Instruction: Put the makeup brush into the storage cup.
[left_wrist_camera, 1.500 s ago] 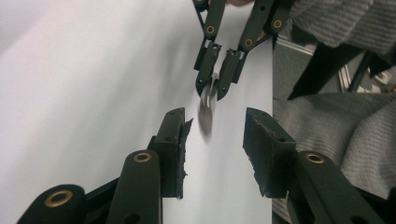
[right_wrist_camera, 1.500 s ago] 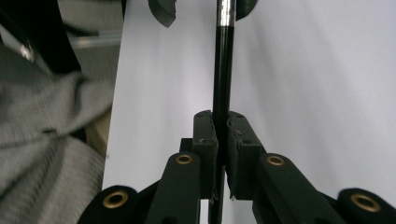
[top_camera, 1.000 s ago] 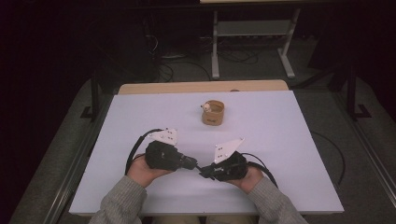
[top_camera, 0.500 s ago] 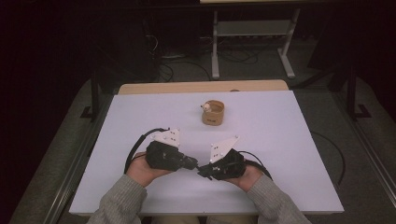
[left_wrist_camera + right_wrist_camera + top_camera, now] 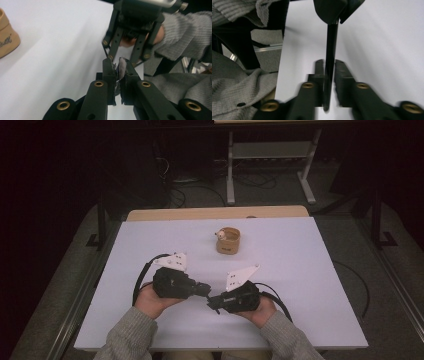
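Right gripper view: right tongs (image 5: pixel 328 72) blurred, dark bar (image 5: pixel 331 45) between.

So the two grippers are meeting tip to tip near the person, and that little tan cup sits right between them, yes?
Not quite. The left gripper and right gripper do meet tip to tip near the person, but the tan cup is not between them. The high view shows it standing apart, farther up the white table, beyond both grippers.
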`<action>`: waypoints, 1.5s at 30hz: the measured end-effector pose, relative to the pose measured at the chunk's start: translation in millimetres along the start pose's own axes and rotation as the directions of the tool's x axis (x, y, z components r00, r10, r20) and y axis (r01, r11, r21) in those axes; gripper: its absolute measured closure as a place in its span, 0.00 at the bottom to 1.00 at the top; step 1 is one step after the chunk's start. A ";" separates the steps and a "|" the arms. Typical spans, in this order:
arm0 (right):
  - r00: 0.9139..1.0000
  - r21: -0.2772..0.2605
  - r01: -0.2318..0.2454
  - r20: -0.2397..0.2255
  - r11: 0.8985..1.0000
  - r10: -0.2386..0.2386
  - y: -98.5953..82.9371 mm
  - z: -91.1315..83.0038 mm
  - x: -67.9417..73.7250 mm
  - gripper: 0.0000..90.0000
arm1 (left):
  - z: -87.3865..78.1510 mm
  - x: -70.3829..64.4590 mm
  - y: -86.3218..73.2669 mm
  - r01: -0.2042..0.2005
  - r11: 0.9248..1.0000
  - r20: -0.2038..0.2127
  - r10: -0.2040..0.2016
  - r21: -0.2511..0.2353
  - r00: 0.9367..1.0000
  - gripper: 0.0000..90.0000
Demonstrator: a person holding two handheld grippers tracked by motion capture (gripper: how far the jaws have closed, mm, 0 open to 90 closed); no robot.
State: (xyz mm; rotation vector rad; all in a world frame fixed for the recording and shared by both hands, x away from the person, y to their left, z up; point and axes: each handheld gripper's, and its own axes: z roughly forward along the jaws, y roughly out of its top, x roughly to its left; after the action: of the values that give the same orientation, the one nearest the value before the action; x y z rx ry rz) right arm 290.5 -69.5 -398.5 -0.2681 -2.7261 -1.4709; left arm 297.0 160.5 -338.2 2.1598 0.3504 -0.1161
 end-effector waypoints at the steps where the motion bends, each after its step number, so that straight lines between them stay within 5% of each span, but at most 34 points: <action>1: 1.000 -0.007 -0.005 -0.013 1.000 0.005 0.7 -1.2 0.0 0.84 | 0.1 -0.1 -0.2 0.001 1.000 0.002 -0.001 0.000 1.000 0.93; 5: 1.000 -0.017 -0.007 -0.007 1.000 0.007 0.9 -3.6 0.8 0.92 | 1.7 0.2 0.3 0.003 1.000 0.004 -0.003 0.002 1.000 0.89; 6: 1.000 -0.021 -0.024 0.000 0.999 0.024 0.6 -3.3 2.2 0.92 | 1.7 0.2 0.3 0.003 1.000 0.004 -0.003 0.002 1.000 0.78; 8: 1.000 -0.037 -0.022 0.010 0.999 0.022 -0.1 -3.4 1.5 0.92 | 2.5 1.8 -1.4 0.032 0.999 0.010 -0.031 -0.018 0.999 0.74; 16: 0.999 -0.071 -0.035 0.019 0.997 0.036 -1.4 -4.1 1.4 0.92 | -5.1 5.6 -2.1 0.064 0.995 0.026 -0.062 -0.080 0.998 0.92; 25: 0.999 0.040 -0.035 0.025 0.999 0.034 13.6 -2.1 -0.5 0.72 | 5.0 2.5 3.1 0.025 0.999 -0.012 -0.024 0.027 1.000 0.94; 31: 0.999 0.036 -0.049 -0.020 0.998 0.050 18.8 -2.1 -1.4 0.91 | 10.5 -0.8 9.8 -0.007 0.999 -0.007 0.007 0.044 1.000 0.93; 36: 0.998 0.033 -0.051 -0.022 0.998 0.052 14.9 -6.2 -6.3 0.91 | 8.0 -1.1 7.9 0.022 0.999 -0.020 -0.021 0.043 1.000 0.78; 45: 0.994 0.018 -0.105 0.025 0.994 0.104 6.9 -28.6 -22.4 0.91 | 3.4 -2.7 -7.9 0.039 0.998 -0.077 -0.035 0.053 0.996 0.66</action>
State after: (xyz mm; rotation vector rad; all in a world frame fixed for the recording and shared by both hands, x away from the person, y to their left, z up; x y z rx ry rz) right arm 312.3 -92.7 -379.5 -0.4235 -2.6975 -1.4236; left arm 292.3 161.4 -345.9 2.2159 0.4359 -0.0655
